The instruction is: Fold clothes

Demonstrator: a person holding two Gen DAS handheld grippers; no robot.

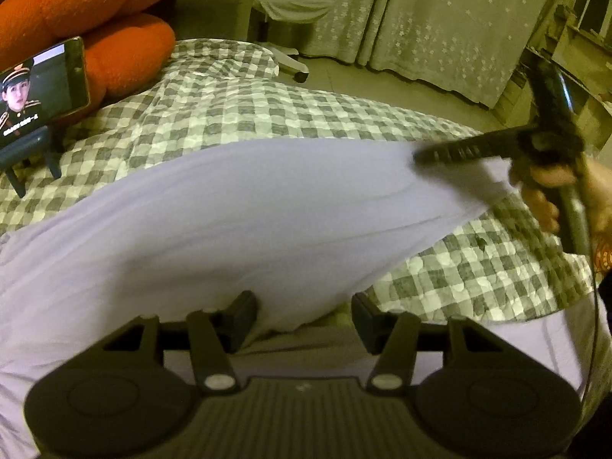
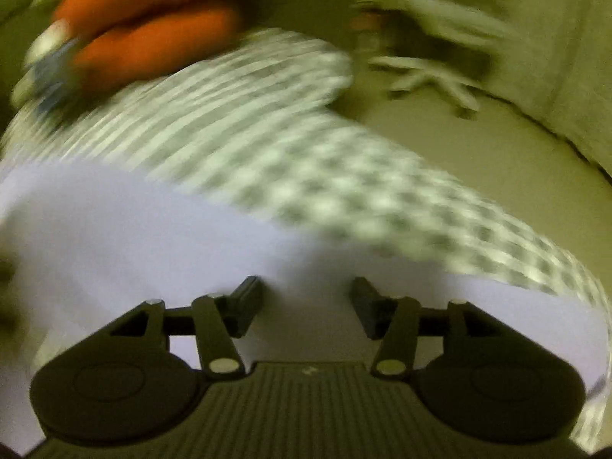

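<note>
Pale lilac cloth garment [image 1: 237, 206] is spread over the checked quilt bed [image 1: 237, 114]. Left hand-held gripper [image 1: 304, 317] and right hand-held gripper [image 2: 306, 302] are seen spread, nothing clamped. Right view is motion-blurred: the edge may be missed or the quilt pinched.

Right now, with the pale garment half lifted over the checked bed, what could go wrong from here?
1. Both the left gripper and the right gripper stand open with the lavender garment between the fingers, so it may slip free.
2. The right wrist view is heavily blurred, which suggests fast motion; a fold laid that quickly may land crooked on the checked quilt.
3. The phone on its stand sits near the cloth's far edge and could be knocked over.
</note>
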